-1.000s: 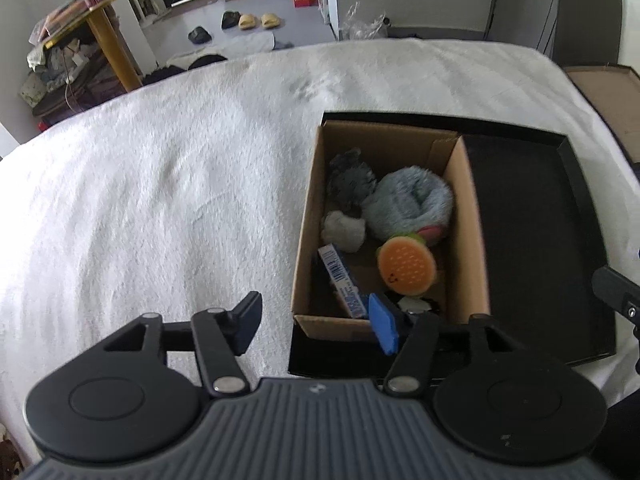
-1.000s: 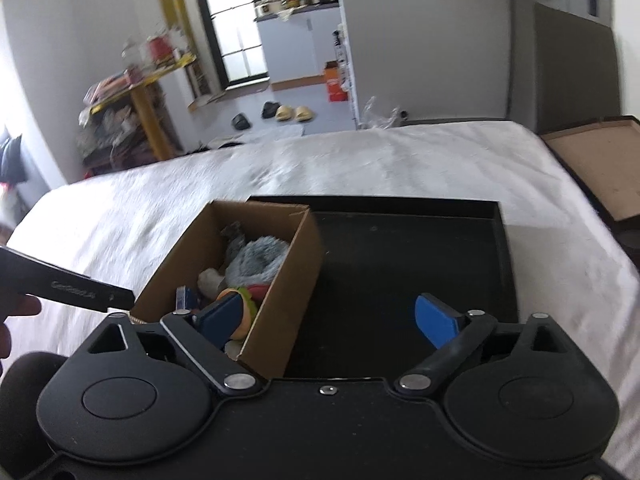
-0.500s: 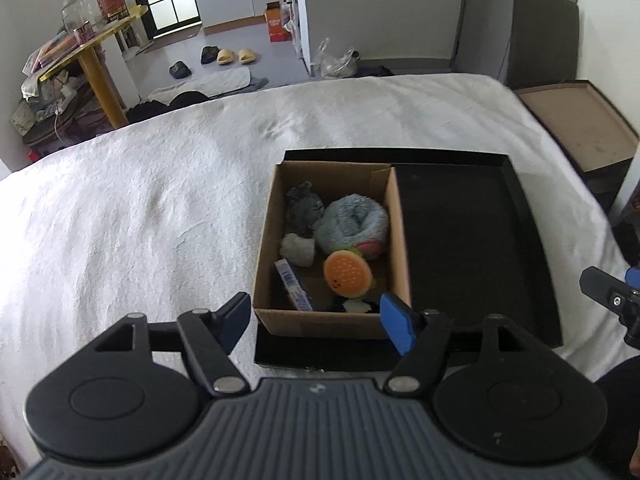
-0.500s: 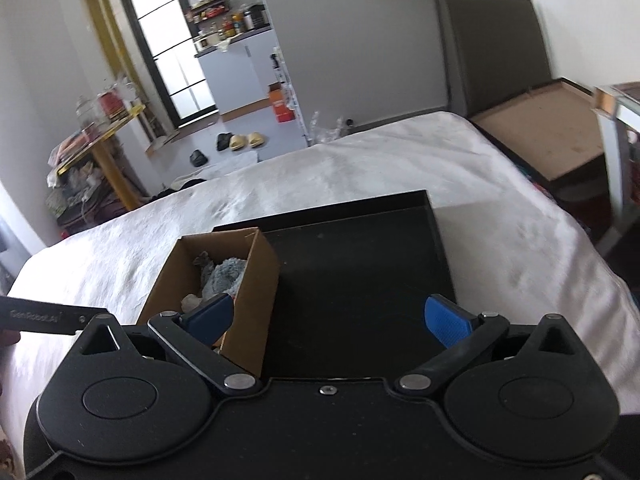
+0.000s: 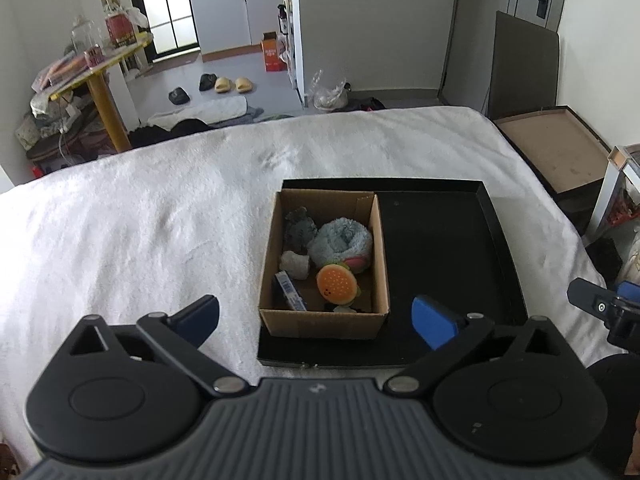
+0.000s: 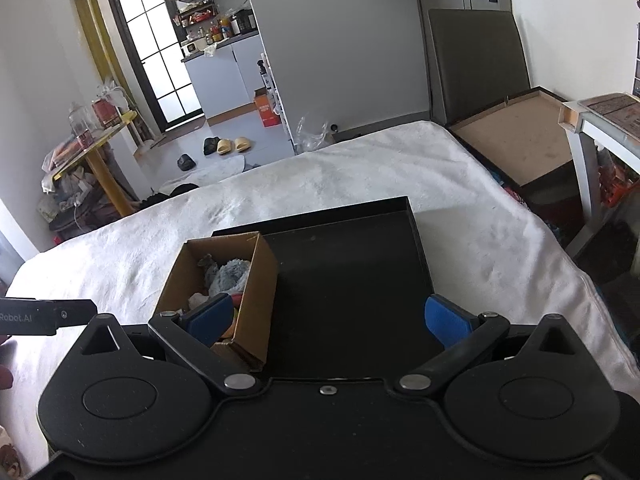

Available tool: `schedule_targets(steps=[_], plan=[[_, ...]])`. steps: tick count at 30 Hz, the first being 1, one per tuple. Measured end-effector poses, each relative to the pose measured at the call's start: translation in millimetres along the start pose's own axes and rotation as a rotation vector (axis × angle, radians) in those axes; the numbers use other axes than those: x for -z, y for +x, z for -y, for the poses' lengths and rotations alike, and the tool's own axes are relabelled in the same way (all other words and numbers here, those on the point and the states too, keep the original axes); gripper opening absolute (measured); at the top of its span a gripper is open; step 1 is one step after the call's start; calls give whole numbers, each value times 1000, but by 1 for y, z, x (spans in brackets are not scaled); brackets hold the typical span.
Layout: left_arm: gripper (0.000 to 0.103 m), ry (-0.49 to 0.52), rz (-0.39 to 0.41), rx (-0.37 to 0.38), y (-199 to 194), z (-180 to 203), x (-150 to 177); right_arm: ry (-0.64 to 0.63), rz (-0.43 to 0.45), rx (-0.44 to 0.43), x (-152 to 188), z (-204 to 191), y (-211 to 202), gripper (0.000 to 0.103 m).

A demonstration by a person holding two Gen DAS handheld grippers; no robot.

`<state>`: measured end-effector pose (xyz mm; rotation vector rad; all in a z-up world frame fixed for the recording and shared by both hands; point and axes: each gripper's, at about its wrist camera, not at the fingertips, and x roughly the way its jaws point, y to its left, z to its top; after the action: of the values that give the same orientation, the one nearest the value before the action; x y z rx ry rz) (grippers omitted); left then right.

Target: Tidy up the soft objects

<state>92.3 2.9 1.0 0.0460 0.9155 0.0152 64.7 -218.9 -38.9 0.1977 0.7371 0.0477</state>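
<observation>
Both tools (image 5: pixel 316 318) (image 6: pixel 328 316) spread, empty; cardboard box (image 5: pixel 324 322) holds fluffy grey plush (image 5: pixel 340 240), burger toy (image 5: pixel 336 288)

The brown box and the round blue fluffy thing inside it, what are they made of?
The brown open-topped box looks like corrugated cardboard: matt tan walls, thin raw edges and a folded flap at its far corner. The round blue fluffy thing looks like plush fabric, probably synthetic fur: its surface is fuzzy, with a soft dip in the middle. What fills it cannot be seen.
</observation>
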Motion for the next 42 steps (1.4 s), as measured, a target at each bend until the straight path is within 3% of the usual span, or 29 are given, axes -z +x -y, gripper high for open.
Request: schedule_targets(steps=[22, 42], plan=[[102, -3, 80, 1, -58, -4, 26, -3, 29, -1, 13, -5, -46, 103], [102, -18, 86, 1, -89, -6, 50, -46, 42, -12, 23, -20, -77, 103]])
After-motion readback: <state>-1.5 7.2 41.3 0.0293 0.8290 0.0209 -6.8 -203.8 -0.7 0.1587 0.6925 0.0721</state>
